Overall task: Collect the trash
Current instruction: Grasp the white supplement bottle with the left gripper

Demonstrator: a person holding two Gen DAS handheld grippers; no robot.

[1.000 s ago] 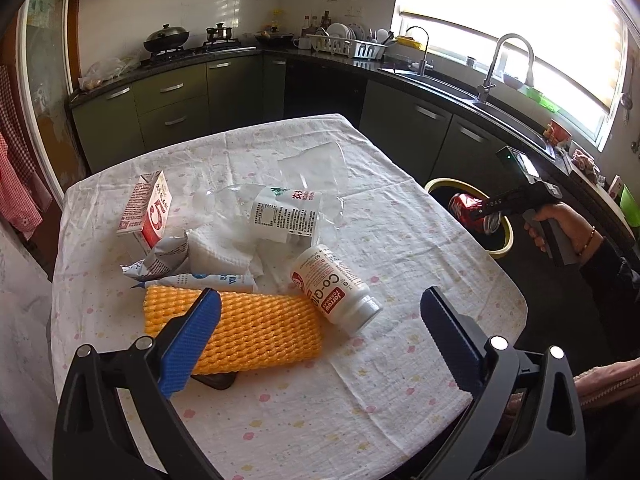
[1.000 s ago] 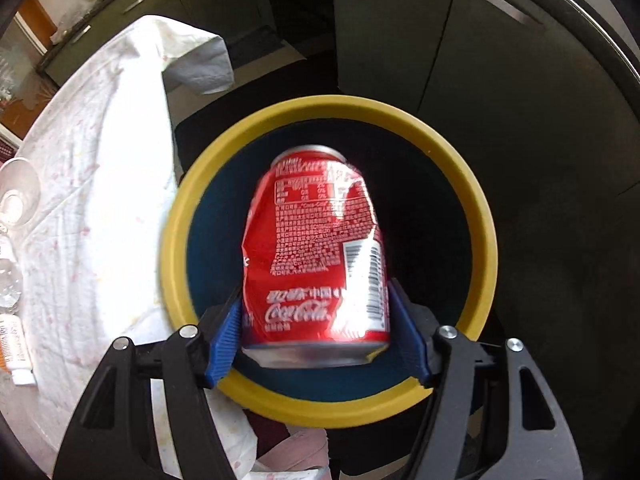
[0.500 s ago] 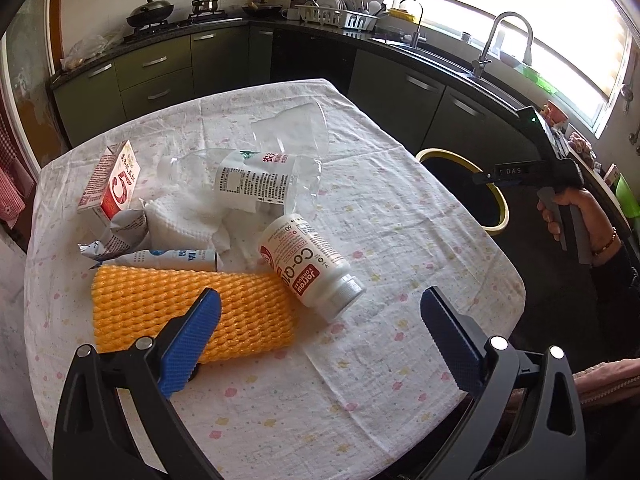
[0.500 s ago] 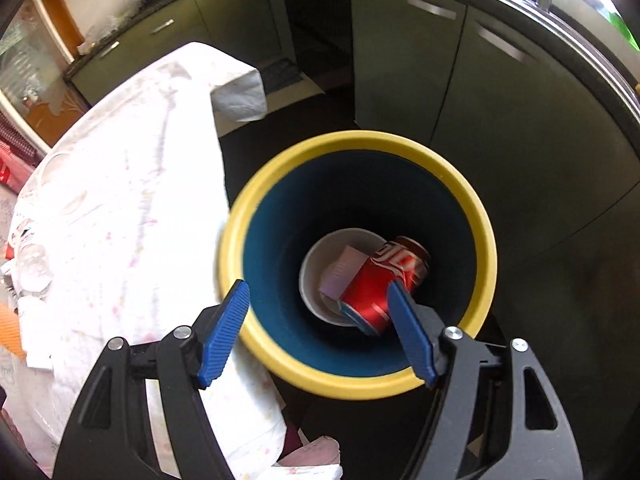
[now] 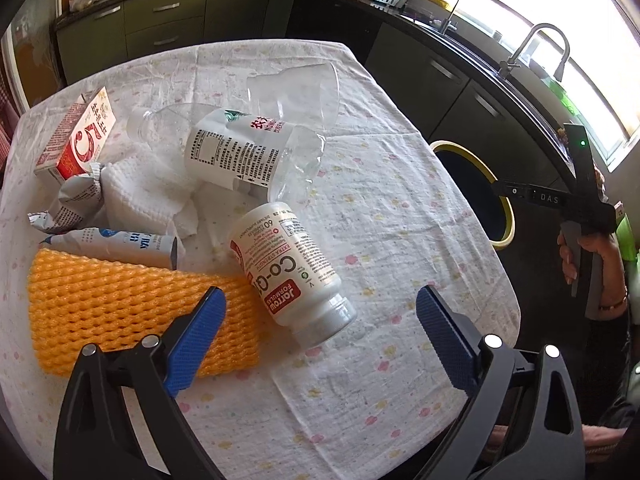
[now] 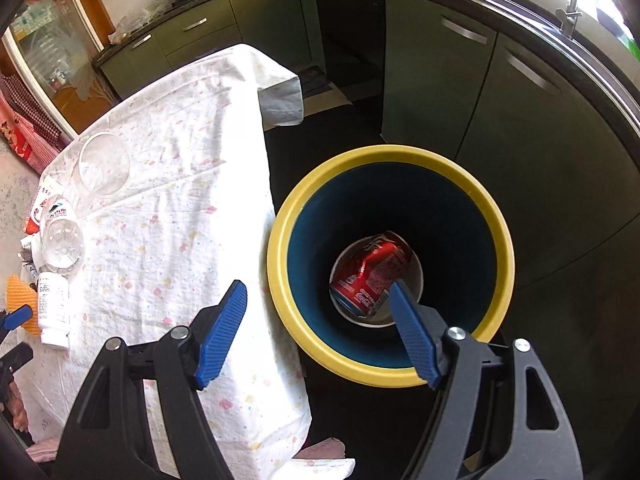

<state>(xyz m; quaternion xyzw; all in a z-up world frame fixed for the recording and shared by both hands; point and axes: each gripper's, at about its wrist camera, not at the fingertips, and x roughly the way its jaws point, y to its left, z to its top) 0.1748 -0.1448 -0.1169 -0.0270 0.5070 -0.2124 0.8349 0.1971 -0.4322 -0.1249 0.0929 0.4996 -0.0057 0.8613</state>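
Note:
My left gripper (image 5: 320,300) hovers low over the table, jaws wide but closing, pads touching nothing. A white supplement bottle (image 5: 288,272) lies on its side just ahead, between the finger lines. An orange foam net (image 5: 120,312) lies under the left finger. Behind them are a squeezed tube (image 5: 116,244), a crumpled clear bottle (image 5: 240,156), a clear cup (image 5: 296,88) and a red carton (image 5: 76,136). My right gripper (image 6: 318,289) stands open and empty above the yellow-rimmed bin (image 6: 280,248). A red cola can (image 6: 372,276) lies at the bin's bottom.
The table wears a white flowered cloth (image 5: 400,220) that hangs over its edge beside the bin (image 5: 504,204). A white paper towel (image 5: 148,196) and a crumpled wrapper (image 5: 76,200) lie among the trash. Dark green cabinets (image 6: 440,80) run close behind the bin.
The right gripper let go of the cola can, which fell to the bin's bottom, and then rose. The left gripper came down and closer to the supplement bottle.

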